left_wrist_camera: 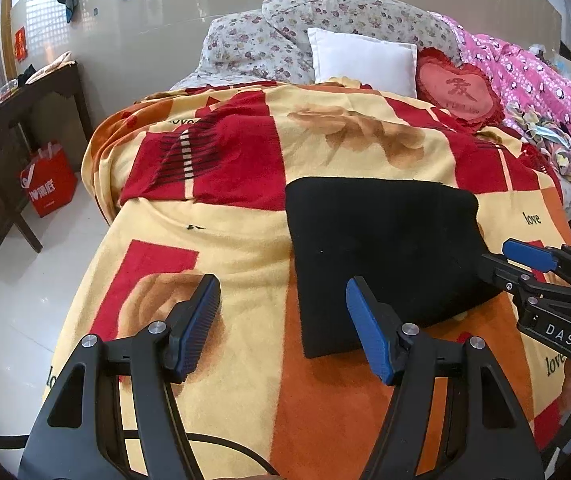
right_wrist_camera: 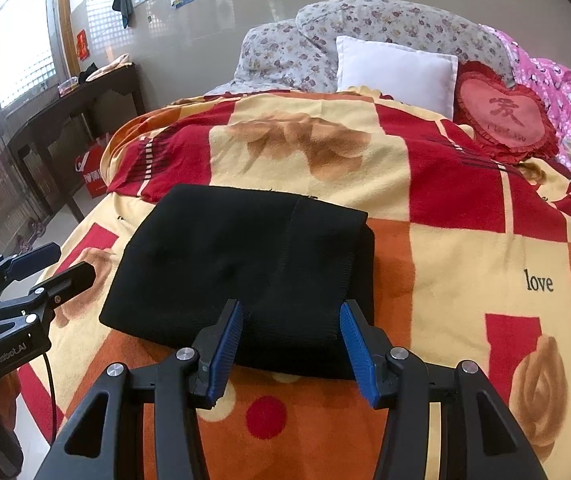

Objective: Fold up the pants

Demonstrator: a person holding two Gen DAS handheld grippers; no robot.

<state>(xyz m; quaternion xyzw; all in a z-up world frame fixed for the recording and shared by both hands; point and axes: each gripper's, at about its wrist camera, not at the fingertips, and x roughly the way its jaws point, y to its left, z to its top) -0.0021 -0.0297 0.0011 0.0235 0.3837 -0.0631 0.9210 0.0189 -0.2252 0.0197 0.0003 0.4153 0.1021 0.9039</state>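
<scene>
The black pants (left_wrist_camera: 385, 256) lie folded into a thick rectangle on the patterned blanket (left_wrist_camera: 221, 240); they also show in the right wrist view (right_wrist_camera: 241, 268). My left gripper (left_wrist_camera: 283, 320) is open and empty, hovering above the blanket at the pants' near left corner. My right gripper (right_wrist_camera: 291, 344) is open and empty, just above the near edge of the folded pants. The right gripper also shows at the right of the left wrist view (left_wrist_camera: 521, 268), and the left gripper at the left of the right wrist view (right_wrist_camera: 65, 264).
A white pillow (right_wrist_camera: 395, 72), floral pillows (right_wrist_camera: 365, 24) and a red heart cushion (right_wrist_camera: 505, 112) lie at the bed's head. A pink quilt (left_wrist_camera: 537, 88) is piled on the right. A dark wooden table (left_wrist_camera: 17, 120) and a red bag (left_wrist_camera: 47, 184) stand left of the bed.
</scene>
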